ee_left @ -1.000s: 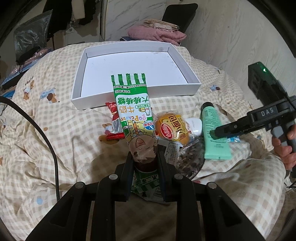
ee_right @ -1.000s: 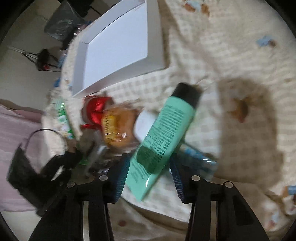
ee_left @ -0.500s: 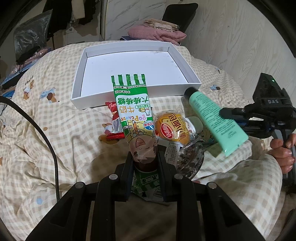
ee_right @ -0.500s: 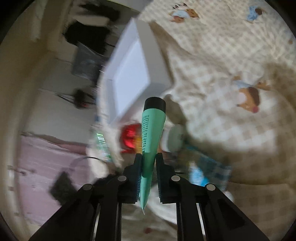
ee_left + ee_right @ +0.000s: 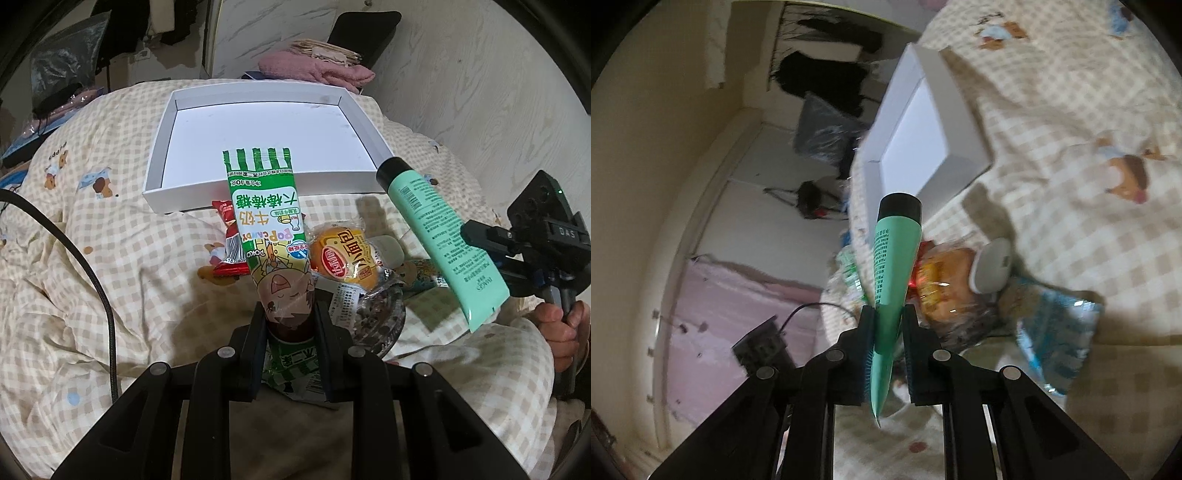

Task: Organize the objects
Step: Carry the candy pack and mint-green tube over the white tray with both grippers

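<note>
1. Since a second ago the mint-green tube point(image 5: 439, 236) has come up off the checked bedspread point(image 5: 122, 258); it then lay flat beside the snacks and is now in the air, black cap tilted toward the white tray point(image 5: 266, 133).
2. Nearest, the left gripper point(image 5: 290, 325) is pinched on the lower part of the green candy packet point(image 5: 267, 225), which stands upright between its fingers.
3. The right gripper point(image 5: 888, 325) is clamped on the tube's flat crimped end; a hand point(image 5: 565, 328) grips its handle.
4. Below and between them lie the orange bread bun point(image 5: 345, 254), a red packet point(image 5: 229, 240), a white case point(image 5: 991, 269) and a blue packet point(image 5: 1056, 339).
5. Farther off, the tray sits on the bedspread, nothing in it.
</note>
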{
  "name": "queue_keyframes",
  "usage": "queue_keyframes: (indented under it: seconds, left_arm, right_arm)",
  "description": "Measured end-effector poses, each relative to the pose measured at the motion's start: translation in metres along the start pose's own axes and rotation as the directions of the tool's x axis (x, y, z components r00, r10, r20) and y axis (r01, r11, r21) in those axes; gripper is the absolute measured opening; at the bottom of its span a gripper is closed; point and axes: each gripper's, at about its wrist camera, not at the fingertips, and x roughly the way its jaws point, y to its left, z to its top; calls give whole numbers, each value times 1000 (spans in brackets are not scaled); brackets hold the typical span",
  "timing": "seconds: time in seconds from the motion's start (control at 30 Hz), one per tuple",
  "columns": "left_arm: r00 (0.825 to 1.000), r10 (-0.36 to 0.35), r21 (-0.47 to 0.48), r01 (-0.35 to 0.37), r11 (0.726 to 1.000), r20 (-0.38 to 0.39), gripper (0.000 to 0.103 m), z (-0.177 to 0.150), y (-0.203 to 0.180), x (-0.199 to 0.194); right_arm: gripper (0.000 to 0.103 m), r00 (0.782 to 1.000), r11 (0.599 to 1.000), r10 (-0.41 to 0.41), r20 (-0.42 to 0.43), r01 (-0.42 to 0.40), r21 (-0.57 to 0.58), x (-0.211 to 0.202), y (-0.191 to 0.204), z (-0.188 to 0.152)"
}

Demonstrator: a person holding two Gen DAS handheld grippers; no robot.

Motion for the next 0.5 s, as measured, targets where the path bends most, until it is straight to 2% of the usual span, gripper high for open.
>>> queue_keyframes:
  seconds: [0.2,0.5]
  left_arm:
    - [1000,5,5,-5,1000,-2,26,1,0,1]
    - [1000,-4,-11,4,1000,-2,26,-1,0,1]
  right_arm:
    - [16,992,997,-59,109,64,-41,-12,1,0]
    - [16,995,992,-95,24,96,-75,1,7,-1]
